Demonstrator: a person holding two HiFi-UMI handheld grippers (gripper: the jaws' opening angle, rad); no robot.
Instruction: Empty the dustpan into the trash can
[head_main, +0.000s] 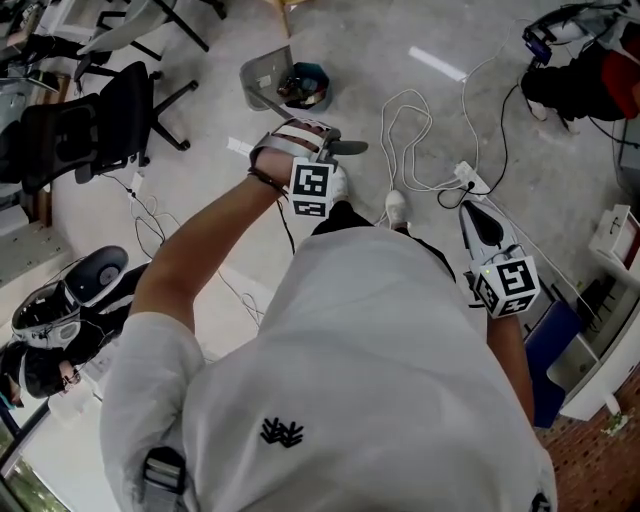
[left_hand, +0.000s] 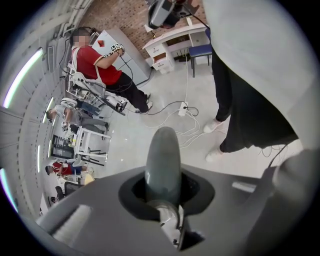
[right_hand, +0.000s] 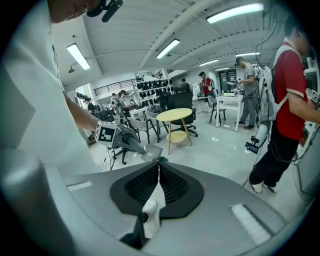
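Fingers (left_hand: 131, 192) of the left gripper (head_main: 320, 140) are clamped tight on the dustpan handle (left_hand: 162, 160). Right gripper (head_main: 478, 222) fingers (right_hand: 142, 186) are pressed together with nothing between them, held at the person's right side, well apart from the rest. Floor (head_main: 360, 50): open concrete in front of the person. Office chair (head_main: 90, 125) bounds the left edge. Trash can (head_main: 305, 85) stands ahead of the left gripper, open floor to its right. Dustpan (head_main: 265, 75) is tipped up just beside the can's left rim, beyond the fingers. White cables (head_main: 405, 130) and a power strip (head_main: 468, 178) lie on the floor to the right.
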